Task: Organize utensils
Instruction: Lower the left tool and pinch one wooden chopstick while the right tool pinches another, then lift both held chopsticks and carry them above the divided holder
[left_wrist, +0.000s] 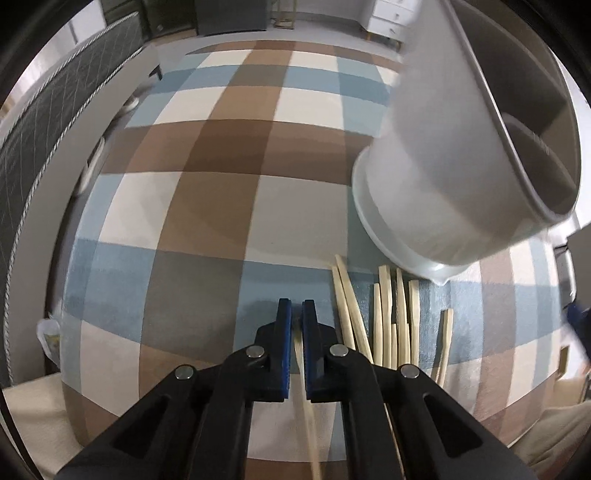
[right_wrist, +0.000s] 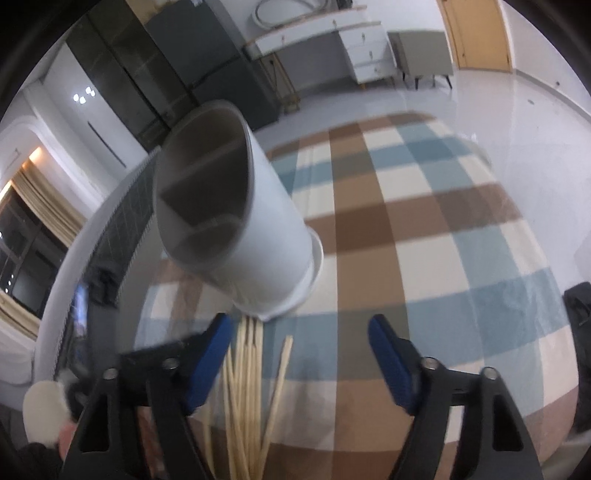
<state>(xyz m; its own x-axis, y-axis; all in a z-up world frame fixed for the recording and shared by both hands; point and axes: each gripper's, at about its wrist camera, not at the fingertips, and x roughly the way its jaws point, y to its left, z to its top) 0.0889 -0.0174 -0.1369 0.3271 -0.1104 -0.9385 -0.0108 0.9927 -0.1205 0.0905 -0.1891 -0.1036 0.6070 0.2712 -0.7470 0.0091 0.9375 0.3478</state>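
A white divided utensil holder (left_wrist: 454, 162) stands on the checked tablecloth, upper right in the left wrist view and left of centre in the right wrist view (right_wrist: 255, 229). Several pale wooden chopsticks (left_wrist: 388, 317) lie loose on the cloth in front of it; they also show in the right wrist view (right_wrist: 247, 373). My left gripper (left_wrist: 296, 310) is shut on one chopstick (left_wrist: 301, 362), which runs back between the blue pads, left of the pile. My right gripper (right_wrist: 299, 332) is open and empty above the cloth, its left finger (right_wrist: 214, 354) over the chopsticks.
The round table carries a blue, brown and cream checked cloth (left_wrist: 229, 173). A dark mat (left_wrist: 55, 110) and table edge lie at the left. A white dresser (right_wrist: 354, 44), a dark cabinet (right_wrist: 155, 74) and a wooden door (right_wrist: 476, 33) stand beyond the table.
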